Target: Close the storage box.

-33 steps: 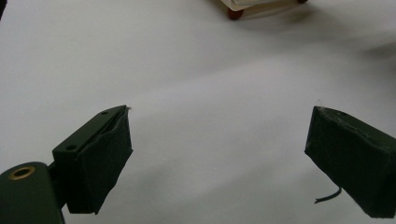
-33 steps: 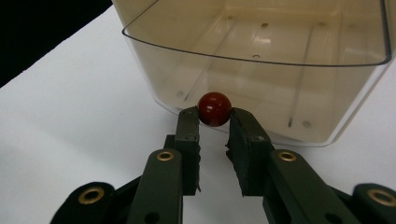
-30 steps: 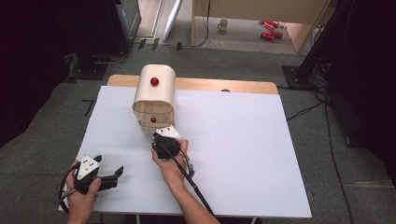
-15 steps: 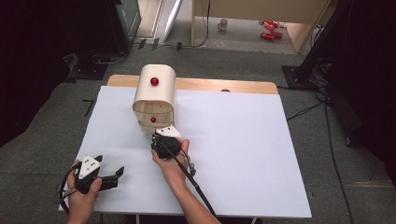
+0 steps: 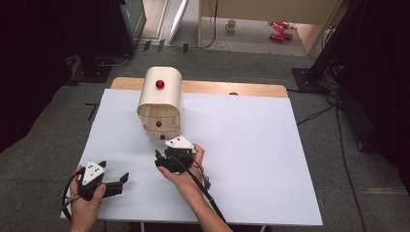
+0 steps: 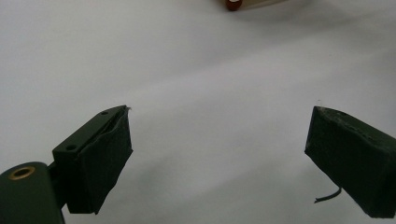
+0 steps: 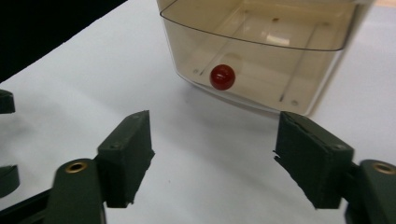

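The bottom drawer [image 7: 261,60] stands pulled out by its red knob [image 7: 222,77]; the right gripper [image 7: 212,156] has just been opening, nothing between its jaws, while the left gripper [image 6: 219,154] rests wide apart.

Looks like a lab or recording studio setup rather than anyone's home. There's a wooden table covered by a big white sheet [image 5: 251,154], sitting on grey carpet floor [image 5: 338,159] with black cables [image 5: 316,114] trailing across it. Dark black curtains or panels [image 5: 43,48] close off both sides, and a black stand base [image 5: 309,77] sits by the corner. At the back, red cans [image 5: 278,30] and a white mug [image 5: 231,24] lie on the floor.
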The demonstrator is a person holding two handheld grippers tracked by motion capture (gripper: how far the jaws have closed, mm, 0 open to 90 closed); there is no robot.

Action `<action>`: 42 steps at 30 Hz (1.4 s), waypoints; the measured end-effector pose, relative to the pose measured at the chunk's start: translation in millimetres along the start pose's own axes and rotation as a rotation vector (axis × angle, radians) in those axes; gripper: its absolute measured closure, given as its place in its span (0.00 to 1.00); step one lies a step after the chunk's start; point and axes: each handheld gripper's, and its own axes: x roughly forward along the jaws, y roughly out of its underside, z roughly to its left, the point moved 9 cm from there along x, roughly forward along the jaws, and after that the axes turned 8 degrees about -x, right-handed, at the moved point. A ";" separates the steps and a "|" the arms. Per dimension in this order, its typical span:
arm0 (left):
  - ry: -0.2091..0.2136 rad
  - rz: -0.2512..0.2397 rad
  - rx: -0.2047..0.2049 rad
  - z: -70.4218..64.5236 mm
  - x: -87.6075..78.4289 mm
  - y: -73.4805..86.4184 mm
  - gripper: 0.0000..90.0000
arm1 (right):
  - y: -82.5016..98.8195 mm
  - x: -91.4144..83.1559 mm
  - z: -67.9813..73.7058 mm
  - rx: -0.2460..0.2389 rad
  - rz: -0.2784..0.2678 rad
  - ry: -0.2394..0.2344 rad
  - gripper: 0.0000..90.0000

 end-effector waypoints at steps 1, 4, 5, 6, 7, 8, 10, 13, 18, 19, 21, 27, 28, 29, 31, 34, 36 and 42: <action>0.000 0.000 -0.001 -0.1 0.1 0.0 0.08 | 0.0 -3.8 -1.4 -0.003 0.000 0.000 0.28; -0.002 0.000 -0.002 0.1 0.3 -0.1 0.08 | 0.7 -14.7 -6.9 -0.011 0.000 0.005 0.25; -0.002 0.000 -0.002 0.3 0.3 -0.1 0.08 | 1.1 -18.1 -9.4 -0.010 0.002 0.011 0.22; -0.003 0.000 -0.002 0.3 0.4 -0.1 0.08 | 1.5 -21.3 -12.1 -0.011 0.004 0.015 0.20; -0.004 0.000 -0.002 0.4 0.4 -0.1 0.08 | 1.8 -24.5 -14.6 -0.012 0.004 0.016 0.17; -0.004 0.000 -0.003 0.4 0.4 -0.1 0.08 | 2.3 -27.9 -17.1 -0.014 0.007 0.018 0.15; -0.006 0.000 -0.004 0.5 0.6 -0.2 0.08 | 3.1 -34.9 -23.1 -0.027 0.005 0.029 0.14; -0.009 0.003 -0.003 0.7 0.6 0.0 0.08 | 5.6 -45.2 -32.6 -0.037 0.011 0.042 0.10; -0.016 0.003 -0.001 1.2 0.9 0.0 0.08 | 12.6 -61.5 -53.1 -0.033 0.014 0.069 0.06; -0.018 0.004 -0.001 1.3 0.9 0.1 0.08 | 14.4 -64.3 -57.7 -0.030 0.016 0.073 0.05; -0.020 0.004 -0.001 1.4 0.9 0.1 0.08 | 18.7 -70.1 -67.9 -0.023 0.020 0.092 0.03; -0.029 0.009 -0.001 1.8 1.3 0.4 0.08 | 34.4 -88.2 -99.6 -0.004 0.039 0.145 0.00; -0.030 0.011 0.001 1.9 1.4 0.5 0.08 | 37.0 -91.6 -104.8 0.003 0.041 0.152 0.00; -0.031 0.011 0.000 1.9 1.5 0.5 0.08 | 39.3 -94.9 -110.0 0.007 0.041 0.158 0.00; -0.034 0.010 0.000 2.0 1.4 0.5 0.08 | 44.1 -101.8 -120.4 0.014 0.041 0.173 0.00; -0.039 0.008 -0.001 2.1 1.5 0.4 0.08 | 51.5 -111.7 -135.9 0.032 0.042 0.191 0.00; -0.042 0.010 -0.001 2.2 1.7 0.5 0.08 | 56.3 -118.3 -146.1 0.044 0.043 0.201 0.00; -0.048 0.011 -0.004 2.6 2.1 0.5 0.08 | 72.9 -136.7 -171.5 0.051 0.050 0.234 0.00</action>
